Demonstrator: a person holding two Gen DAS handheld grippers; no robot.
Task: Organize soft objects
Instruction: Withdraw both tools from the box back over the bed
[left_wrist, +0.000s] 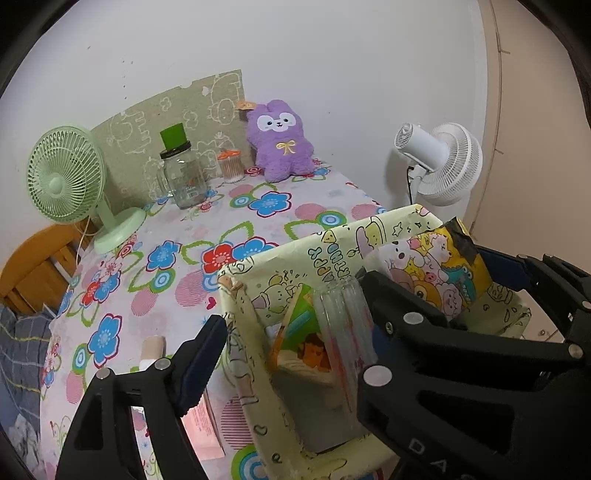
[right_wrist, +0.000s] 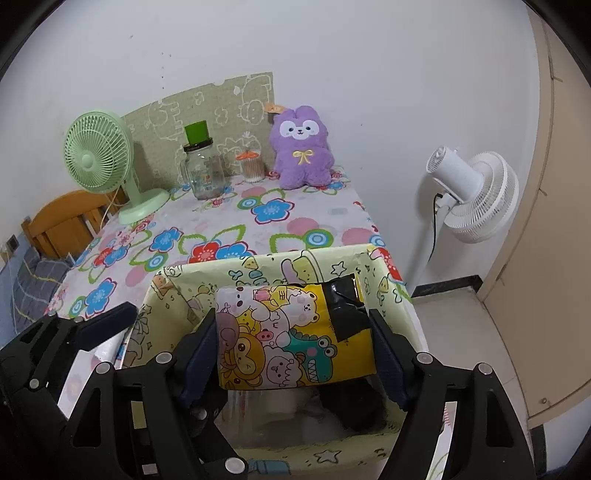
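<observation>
Cartoon pouch clamped between right gripper pads over the box; left gripper spread apart, straddling its wall.

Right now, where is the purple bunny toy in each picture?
Left wrist view: the purple bunny sits at the far end of the table, above the middle of the picture, against the wall.
Right wrist view: the purple bunny sits at the far end too, just right of the middle.
Shared landmark: the orange-lidded cotton swab jar stands just left of it in both.
</observation>
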